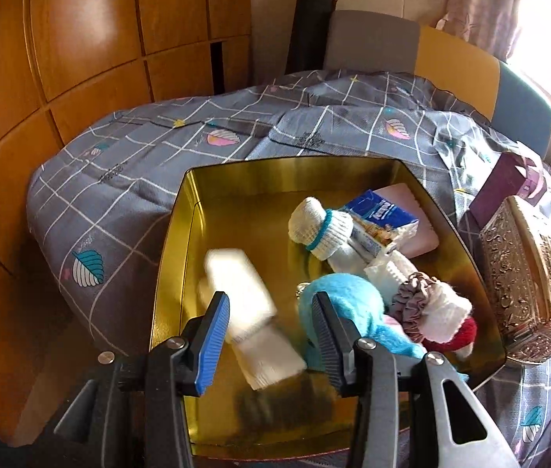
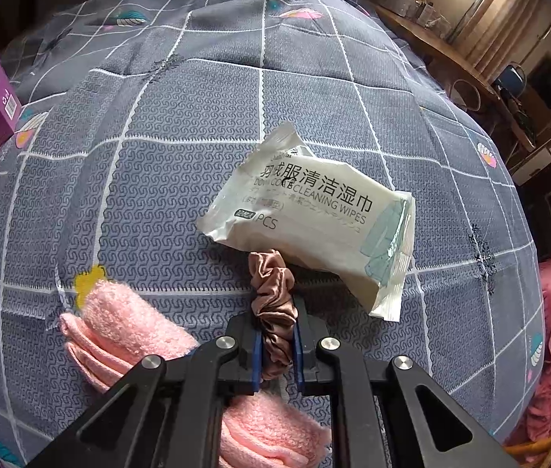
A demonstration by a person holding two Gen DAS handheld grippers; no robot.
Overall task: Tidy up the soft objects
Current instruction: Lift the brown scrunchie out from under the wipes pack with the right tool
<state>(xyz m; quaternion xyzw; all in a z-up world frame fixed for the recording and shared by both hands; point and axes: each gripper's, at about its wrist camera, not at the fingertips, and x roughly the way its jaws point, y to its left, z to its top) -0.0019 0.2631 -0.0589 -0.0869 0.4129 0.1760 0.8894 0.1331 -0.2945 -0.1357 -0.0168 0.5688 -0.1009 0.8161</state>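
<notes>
Right hand-held gripper [image 2: 278, 345] clamps brown scrunchie [image 2: 273, 304]; left hand-held gripper [image 1: 271, 335] released, white sock [image 1: 250, 312] seemingly dropping into gold tin [image 1: 174, 241]; I still see pink towel [image 2: 119, 327], wipes pack [image 2: 314, 214] beyond on bed.

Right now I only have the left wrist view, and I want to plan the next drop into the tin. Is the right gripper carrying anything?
Observer: Yes, the right gripper is shut on a brown scrunchie.
Operator: Is anything left on the bed near it?
Observer: A white pack of wipes lies on the bedspread, just beyond the scrunchie.
Operator: Is that all?
Observer: No, a folded pink towel lies on the bedspread, below and left of the gripper in that view.
</notes>
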